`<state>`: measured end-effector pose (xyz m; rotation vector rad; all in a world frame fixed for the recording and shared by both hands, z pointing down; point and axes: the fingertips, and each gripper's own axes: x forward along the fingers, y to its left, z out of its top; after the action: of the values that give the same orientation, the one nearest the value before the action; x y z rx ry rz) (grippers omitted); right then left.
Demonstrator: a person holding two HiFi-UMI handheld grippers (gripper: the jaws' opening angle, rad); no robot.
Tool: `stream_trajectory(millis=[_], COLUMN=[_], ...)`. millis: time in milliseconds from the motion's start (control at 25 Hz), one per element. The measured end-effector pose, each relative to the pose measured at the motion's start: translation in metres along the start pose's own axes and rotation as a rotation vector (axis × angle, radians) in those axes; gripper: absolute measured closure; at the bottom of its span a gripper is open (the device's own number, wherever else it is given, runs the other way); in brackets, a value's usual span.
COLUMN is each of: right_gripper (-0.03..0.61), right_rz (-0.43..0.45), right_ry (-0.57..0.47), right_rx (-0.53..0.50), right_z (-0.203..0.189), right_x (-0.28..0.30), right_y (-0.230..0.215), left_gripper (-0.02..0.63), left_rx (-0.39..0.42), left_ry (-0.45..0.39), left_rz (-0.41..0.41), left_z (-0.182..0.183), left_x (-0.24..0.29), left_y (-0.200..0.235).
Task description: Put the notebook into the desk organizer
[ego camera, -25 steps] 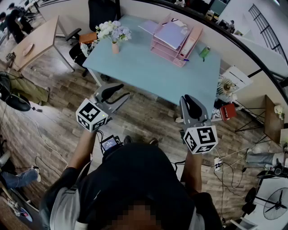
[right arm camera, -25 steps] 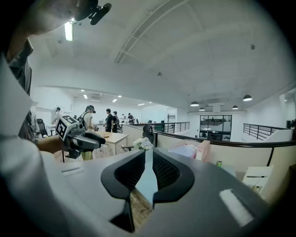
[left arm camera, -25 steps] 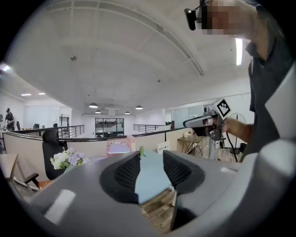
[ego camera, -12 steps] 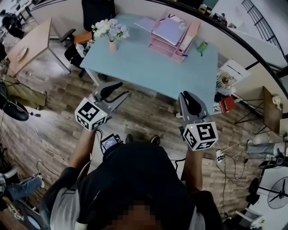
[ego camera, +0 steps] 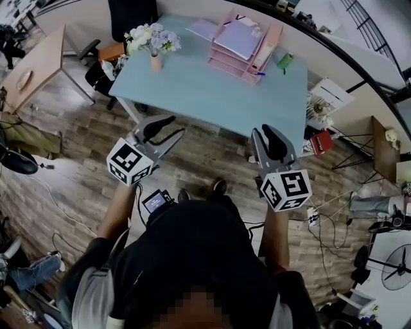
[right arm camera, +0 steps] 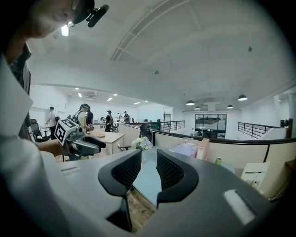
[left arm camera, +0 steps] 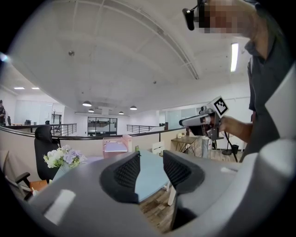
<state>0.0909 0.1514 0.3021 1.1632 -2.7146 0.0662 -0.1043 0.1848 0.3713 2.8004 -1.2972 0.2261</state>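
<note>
Left claw (ego camera: 176, 126) slightly open, right claw (ego camera: 264, 133) just opening, both empty; with the notebook (ego camera: 203, 28) well ahead, narrow claws may push it.

an open-plan office: a pale blue table (ego camera: 212, 96) with a pink desk organizer (ego camera: 226, 64), a wooden desk (ego camera: 42, 61), a black swivel chair (ego camera: 131, 13), round ceiling lights (right arm camera: 190, 102), and people (right arm camera: 109, 120) standing farther off.
</note>
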Motion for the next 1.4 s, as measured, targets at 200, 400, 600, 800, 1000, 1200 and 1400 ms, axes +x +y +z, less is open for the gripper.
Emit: stream_trajectory(millis=[200,400,600,800,1000,1200,1400], right_gripper=[0.460,0.456,0.455,0.454,0.454,0.454,0.454], right_rz=[0.023,0.062,0.114,0.158,0.205,0.253,0.305], right_ry=[-0.007,-0.015,-0.019,-0.024,-0.032,-0.037,-0.041], right_rx=[0.021,0.041,0.045,0.045,0.044,0.035,0.036], right_z=[-0.004,-0.006,-0.005,-0.004,-0.002,0.001,0.002], right_x=[0.013,0.030,0.047,0.064,0.078,0.092,0.107], right_y=[-0.015,-0.035,-0.059,-0.088,-0.112,-0.131,-0.145], left_gripper=[0.401,0.400,0.400,0.400,0.400,0.400,0.400], left_rx=[-0.003,-0.004,-0.002,-0.002,0.019,0.021,0.015], left_ry=[0.024,0.038,0.050,0.079,0.064,0.069,0.077], left_rz=[0.025,0.070,0.120,0.159,0.199,0.250,0.304], left_z=[-0.005,-0.001,0.006,0.007,0.018,0.022,0.025], left_x=[0.010,0.022,0.041,0.066,0.088,0.101,0.112], left_y=[0.005,0.012,0.018,0.019,0.019,0.020,0.024])
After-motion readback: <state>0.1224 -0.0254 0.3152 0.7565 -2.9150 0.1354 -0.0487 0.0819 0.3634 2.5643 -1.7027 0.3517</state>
